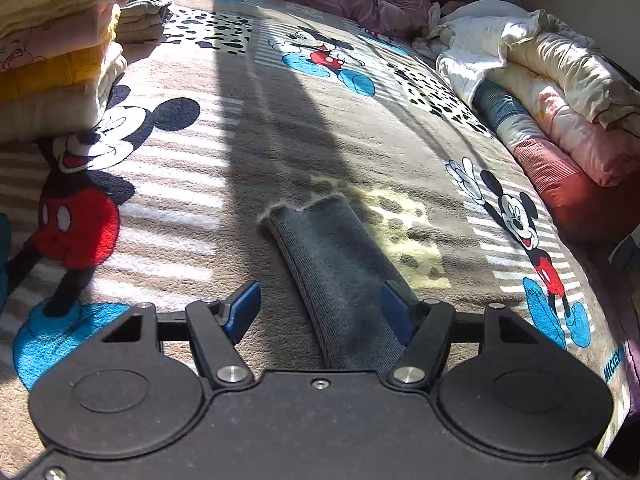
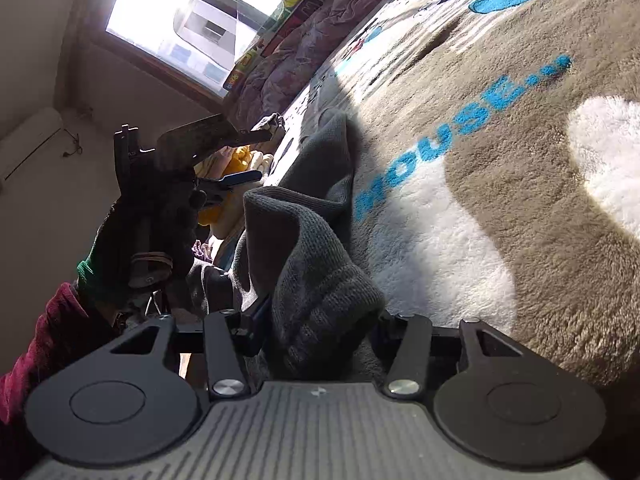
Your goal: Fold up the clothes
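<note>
Holding grey garment [image 2: 320, 280] bunched in right gripper [image 2: 316, 332], jaws clamped on it, over blanket [image 2: 500, 200]. Left gripper [image 1: 320, 312] jaws apart, sleeve [image 1: 340, 272] between. Risk: bunched knit slips, fold goes uneven.

Both grippers are matte black with round discs, silver screws and blue finger pads [image 1: 244, 308]. The right gripper [image 2: 316, 332] has a ribbed grey top. The person wears a dark glove [image 2: 120, 240] with a green cuff and a maroon sleeve [image 2: 44, 340].
</note>
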Available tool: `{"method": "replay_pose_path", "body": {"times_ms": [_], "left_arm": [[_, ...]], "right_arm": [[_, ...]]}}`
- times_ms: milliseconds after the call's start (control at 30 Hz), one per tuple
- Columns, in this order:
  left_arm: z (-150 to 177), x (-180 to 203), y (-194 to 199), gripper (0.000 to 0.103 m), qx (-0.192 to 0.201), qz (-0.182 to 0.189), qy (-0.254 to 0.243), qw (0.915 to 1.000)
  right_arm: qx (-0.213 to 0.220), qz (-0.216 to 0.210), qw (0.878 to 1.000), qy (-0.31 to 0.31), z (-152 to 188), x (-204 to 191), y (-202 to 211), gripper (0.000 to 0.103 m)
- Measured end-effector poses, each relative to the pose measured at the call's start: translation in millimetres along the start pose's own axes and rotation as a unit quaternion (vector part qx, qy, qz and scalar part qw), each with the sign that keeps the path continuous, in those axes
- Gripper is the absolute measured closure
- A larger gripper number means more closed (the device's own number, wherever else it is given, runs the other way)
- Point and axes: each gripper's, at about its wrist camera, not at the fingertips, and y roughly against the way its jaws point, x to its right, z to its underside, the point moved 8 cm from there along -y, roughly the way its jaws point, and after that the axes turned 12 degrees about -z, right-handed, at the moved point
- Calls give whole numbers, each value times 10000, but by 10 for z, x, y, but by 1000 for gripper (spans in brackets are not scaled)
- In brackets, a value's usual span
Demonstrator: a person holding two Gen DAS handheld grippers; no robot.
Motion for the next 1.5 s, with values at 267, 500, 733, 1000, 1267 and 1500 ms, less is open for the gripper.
{"method": "replay_pose_path", "body": {"times_ms": [267, 500, 733, 1000, 1267, 1500], "left_arm": [[-254, -36, -626, 39, -421, -232, 367, 9982], [-422, -20, -386, 96, 130, -213, 28, 9997], [-699, -497, 144, 96, 884, -334, 150, 9954], [-606, -1382, 566, 96, 1387, -522, 802, 9857], [-192, -1957, 539, 96, 1271, -792, 1046, 9832], [-97, -2206, 673, 96, 1759, -741, 1243, 9737]], "right_arm": [[-4, -23, 10000, 27, -95, 16, -69, 65], [272, -174, 9995, 3, -332, 53, -33, 73], [1084, -246, 9938, -64, -939, 178, 163, 82], [1275, 139, 9917, 131, -1348, 393, 4, 85], [1107, 365, 9919, 504, -1533, 462, -298, 87], [1104, 402, 9886, 940, -1788, 400, -476, 88]]}}
